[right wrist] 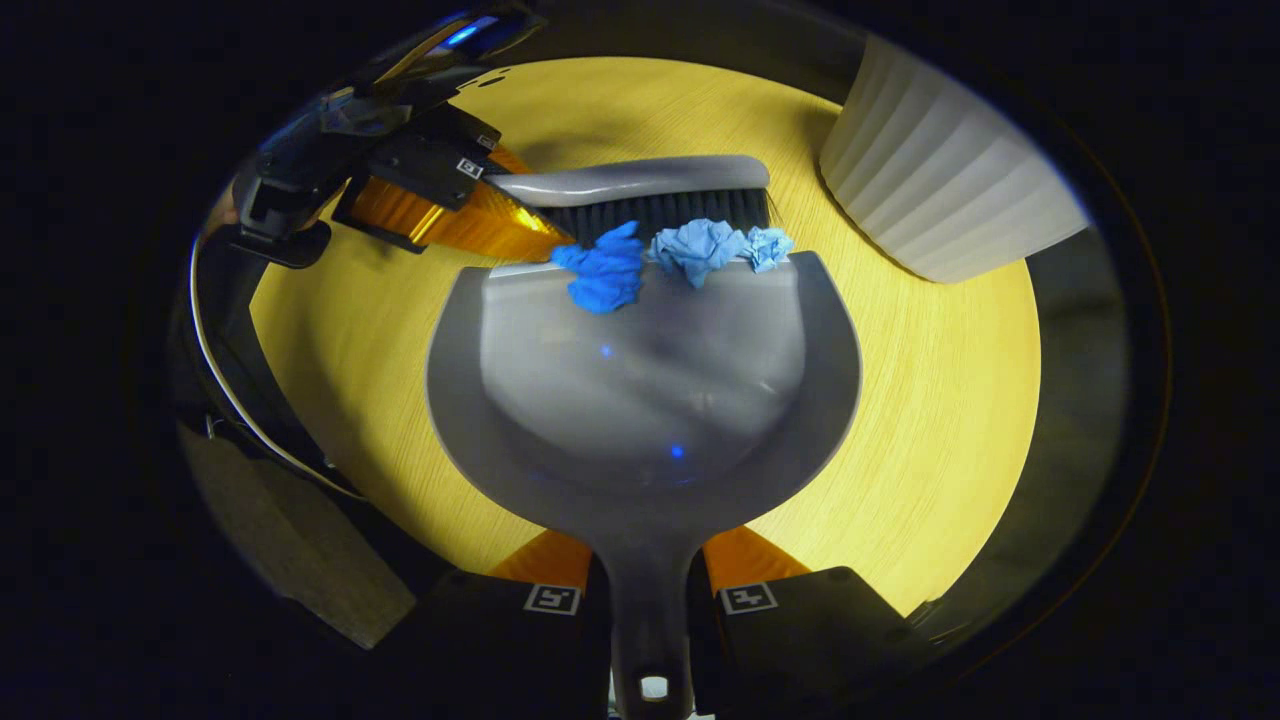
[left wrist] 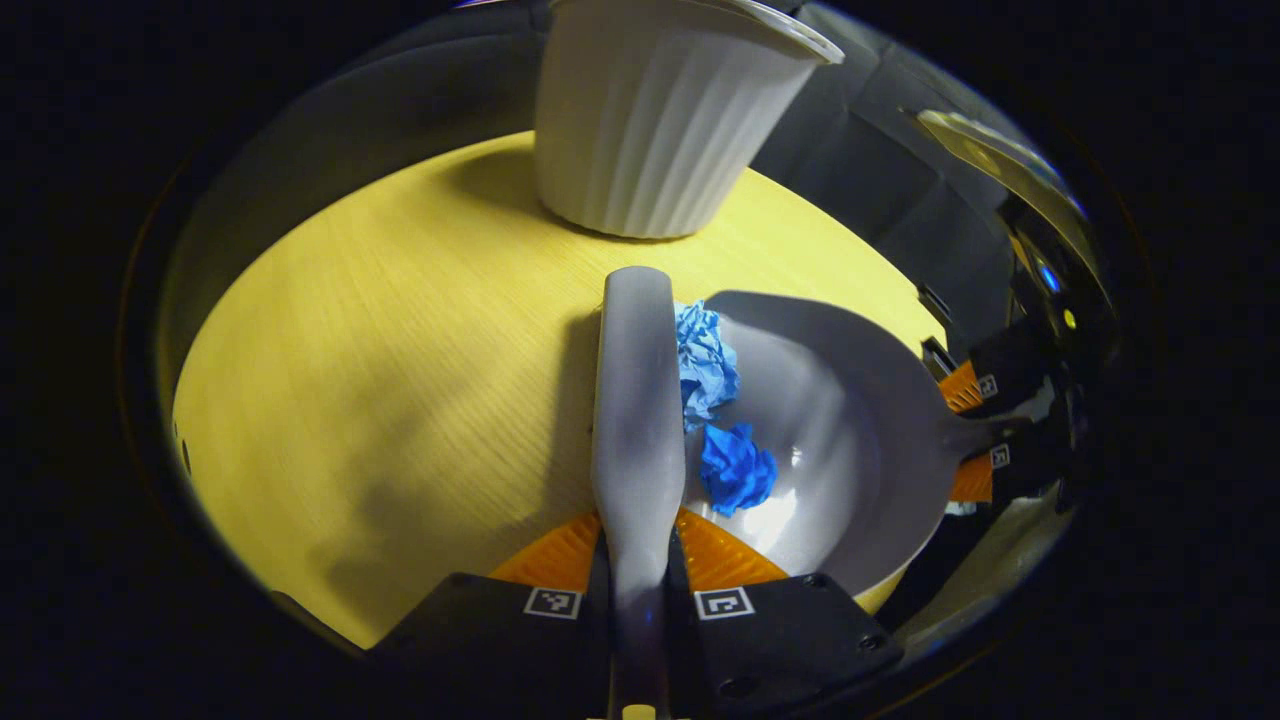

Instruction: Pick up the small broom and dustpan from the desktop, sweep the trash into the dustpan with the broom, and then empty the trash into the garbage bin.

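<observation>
My left gripper (left wrist: pixel 638 545) is shut on the grey broom (left wrist: pixel 636 400), whose handle runs forward over the wooden desktop (left wrist: pixel 400 380). A dark blue paper wad (left wrist: pixel 737 468) lies just inside the grey dustpan (left wrist: pixel 860 430), and a light blue wad (left wrist: pixel 705 362) rests against the broom at the pan's lip. My right gripper (right wrist: pixel 645 565) is shut on the dustpan's handle (right wrist: pixel 645 600). In the right gripper view the broom's black bristles (right wrist: pixel 665 212) press three blue wads (right wrist: pixel 605 275) (right wrist: pixel 700 248) (right wrist: pixel 768 245) at the front lip of the dustpan (right wrist: pixel 650 380). The left gripper (right wrist: pixel 490 200) shows at upper left, the right gripper (left wrist: pixel 965 432) at the right.
A white ribbed garbage bin (left wrist: pixel 655 120) stands upright on the desktop just beyond the broom's end, seen at the upper right as the bin (right wrist: pixel 940 190) in the right gripper view. Bare wooden desktop (right wrist: pixel 940 420) lies to both sides of the dustpan.
</observation>
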Motion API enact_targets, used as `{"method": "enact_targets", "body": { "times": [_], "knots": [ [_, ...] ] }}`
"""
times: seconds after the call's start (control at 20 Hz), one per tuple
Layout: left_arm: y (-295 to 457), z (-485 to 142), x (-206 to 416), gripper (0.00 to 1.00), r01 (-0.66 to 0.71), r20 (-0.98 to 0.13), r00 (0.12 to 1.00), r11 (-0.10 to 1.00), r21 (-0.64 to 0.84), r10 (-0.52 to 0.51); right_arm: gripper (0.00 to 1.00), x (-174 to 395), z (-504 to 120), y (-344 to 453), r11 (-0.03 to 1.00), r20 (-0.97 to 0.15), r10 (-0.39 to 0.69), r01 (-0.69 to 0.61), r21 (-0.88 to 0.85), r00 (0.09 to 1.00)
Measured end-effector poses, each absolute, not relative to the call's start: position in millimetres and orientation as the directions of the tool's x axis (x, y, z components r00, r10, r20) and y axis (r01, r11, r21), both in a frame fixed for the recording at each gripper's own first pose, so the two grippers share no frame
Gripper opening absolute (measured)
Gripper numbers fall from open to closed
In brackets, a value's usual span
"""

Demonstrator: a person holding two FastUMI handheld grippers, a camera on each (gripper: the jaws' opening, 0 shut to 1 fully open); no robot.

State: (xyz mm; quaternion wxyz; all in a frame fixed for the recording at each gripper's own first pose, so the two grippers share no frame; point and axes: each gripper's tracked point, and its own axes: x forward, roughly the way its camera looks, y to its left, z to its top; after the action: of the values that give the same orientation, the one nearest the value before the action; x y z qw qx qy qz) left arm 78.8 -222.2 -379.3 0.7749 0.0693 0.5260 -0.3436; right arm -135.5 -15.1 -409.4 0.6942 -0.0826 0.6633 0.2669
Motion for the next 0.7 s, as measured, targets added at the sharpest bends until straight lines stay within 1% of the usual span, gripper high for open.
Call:
{"method": "enact_targets", "body": {
  "times": [0.1, 0.15, 0.2, 0.3, 0.35, 0.4, 0.5, 0.7],
  "knots": [
    [-223, -372, 71, 0.27, 0.617, -0.859, 0.176, 0.734, -0.284, -0.48, 0.35, -134, -411, -15, 0.842, -0.964, 0.267, -0.483, 0.239, -0.012],
    [-225, -371, 66, 0.29, 0.615, -0.856, 0.156, 0.727, -0.306, -0.492, 0.35, -132, -414, -14, 0.845, -0.962, 0.273, -0.478, 0.241, -0.003],
    [-225, -368, 61, 0.25, 0.611, -0.854, 0.136, 0.722, -0.327, -0.502, 0.35, -130, -417, -15, 0.848, -0.961, 0.277, -0.471, 0.242, 0.005],
    [-226, -364, 56, 0.29, 0.591, -0.851, 0.134, 0.731, -0.343, -0.508, 0.35, -124, -427, -17, 0.856, -0.959, 0.283, -0.456, 0.243, 0.02],
    [-223, -360, 56, 0.29, 0.577, -0.851, 0.149, 0.744, -0.338, -0.503, 0.35, -127, -429, -20, 0.863, -0.957, 0.287, -0.442, 0.245, 0.03],
    [-218, -356, 60, 0.27, 0.563, -0.849, 0.18, 0.76, -0.325, -0.497, 0.36, -128, -431, -22, 0.872, -0.955, 0.293, -0.421, 0.249, 0.042],
    [-209, -343, 62, 0.27, 0.52, -0.836, 0.245, 0.795, -0.314, -0.49, 0.36, -131, -429, -33, 0.892, -0.949, 0.307, -0.369, 0.261, 0.071],
    [-161, -324, 67, 0.27, 0.429, -0.829, 0.371, 0.868, -0.248, -0.42, 0.35, -143, -437, -44, 0.924, -0.95, 0.295, -0.286, 0.255, 0.106]
  ]
}}
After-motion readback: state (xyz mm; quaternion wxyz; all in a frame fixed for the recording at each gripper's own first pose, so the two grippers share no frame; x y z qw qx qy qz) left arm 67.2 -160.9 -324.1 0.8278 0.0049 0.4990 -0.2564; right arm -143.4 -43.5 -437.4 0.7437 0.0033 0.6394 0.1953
